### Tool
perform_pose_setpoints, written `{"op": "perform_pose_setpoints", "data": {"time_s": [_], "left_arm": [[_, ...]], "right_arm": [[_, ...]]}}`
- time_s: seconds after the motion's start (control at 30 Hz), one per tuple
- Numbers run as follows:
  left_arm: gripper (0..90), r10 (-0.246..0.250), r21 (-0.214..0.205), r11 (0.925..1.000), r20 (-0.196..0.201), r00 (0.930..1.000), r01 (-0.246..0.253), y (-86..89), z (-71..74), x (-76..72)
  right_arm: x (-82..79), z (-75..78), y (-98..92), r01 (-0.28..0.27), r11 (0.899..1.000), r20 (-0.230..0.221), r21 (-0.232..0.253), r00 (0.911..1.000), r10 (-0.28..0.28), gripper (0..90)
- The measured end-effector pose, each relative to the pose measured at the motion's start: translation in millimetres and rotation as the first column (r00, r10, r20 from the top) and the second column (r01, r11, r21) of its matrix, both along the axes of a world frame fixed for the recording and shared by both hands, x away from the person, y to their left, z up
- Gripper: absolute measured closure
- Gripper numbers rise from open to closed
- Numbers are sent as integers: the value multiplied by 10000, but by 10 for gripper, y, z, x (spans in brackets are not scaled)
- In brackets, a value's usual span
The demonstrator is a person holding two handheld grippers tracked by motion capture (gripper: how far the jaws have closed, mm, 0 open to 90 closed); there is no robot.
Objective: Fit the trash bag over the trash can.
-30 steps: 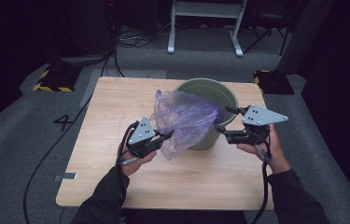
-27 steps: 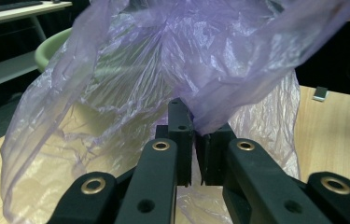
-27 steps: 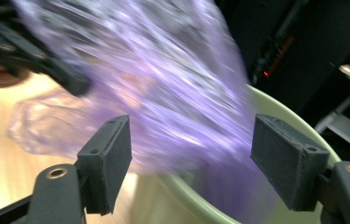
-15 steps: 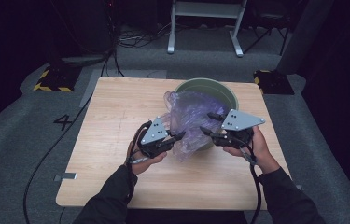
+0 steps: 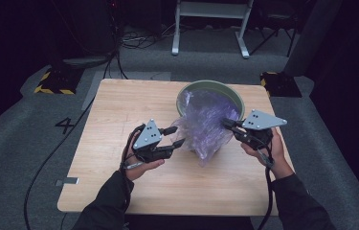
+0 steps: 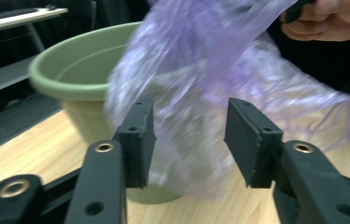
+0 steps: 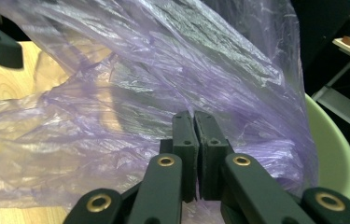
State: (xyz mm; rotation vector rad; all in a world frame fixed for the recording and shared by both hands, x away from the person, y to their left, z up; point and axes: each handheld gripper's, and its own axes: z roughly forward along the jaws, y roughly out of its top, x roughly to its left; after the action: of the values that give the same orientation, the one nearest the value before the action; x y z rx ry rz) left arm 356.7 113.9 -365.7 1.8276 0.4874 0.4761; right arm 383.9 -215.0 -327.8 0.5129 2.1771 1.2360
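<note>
A crumpled, see-through purple plastic bag hangs over the front of a green pot at the back right of the wooden table. My right gripper is shut on the bag's right edge after just closing its jaws; in the right gripper view the pads meet with the film pinched at their tips. My left gripper sits just left of the bag, open, its jaws having just spread. In the left gripper view the bag and pot lie just beyond the gripper, untouched.
Black cables trail off the table's left side onto the grey floor. Behind the table stand a white metal frame and two yellow-and-black striped blocks. Bare wood runs along the front and left of the table.
The left gripper has let go of the bag and opened, drawing back to the left. The right gripper came in, closed on the bag's right side and pulled it rightward.
</note>
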Motion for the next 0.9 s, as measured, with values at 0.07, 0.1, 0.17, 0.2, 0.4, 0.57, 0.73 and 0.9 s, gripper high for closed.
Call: {"op": "perform_pose_setpoints", "data": {"time_s": [0.07,0.1,0.17,0.2,0.4,0.57,0.73,0.9], "left_arm": [[445,278,-74,9996,-93,9996,-278,14,-7,31],[407,505,-62,9987,-120,9987,-505,11,-14,51],[312,730,-217,9970,-285,9969,-737,14,-32,108],[254,735,-301,9968,-306,9968,-744,13,-40,136],[301,925,-156,9955,-328,9952,-931,-53,-80,288],[562,566,-39,9984,-467,9973,-569,-132,-98,339],[747,606,278,9978,-256,9978,-599,-180,-87,336],[862,694,422,9968,-233,9973,-684,-228,-93,363]], "right_arm": [[6,-9,-49,-77,9999,-60,105,10000,78,870],[7,-14,-65,-64,9999,-69,98,10000,65,867],[11,-23,-98,-51,9999,-76,142,10000,53,862],[12,-28,-114,-83,9998,-80,160,9999,85,852],[31,-47,-193,-57,9993,-68,378,10000,60,781],[-15,-43,-218,-25,9978,-4,668,10000,26,526],[-148,-20,-223,-289,9970,182,712,9995,277,359],[-329,26,-237,-726,9928,463,952,9966,684,339]]}}
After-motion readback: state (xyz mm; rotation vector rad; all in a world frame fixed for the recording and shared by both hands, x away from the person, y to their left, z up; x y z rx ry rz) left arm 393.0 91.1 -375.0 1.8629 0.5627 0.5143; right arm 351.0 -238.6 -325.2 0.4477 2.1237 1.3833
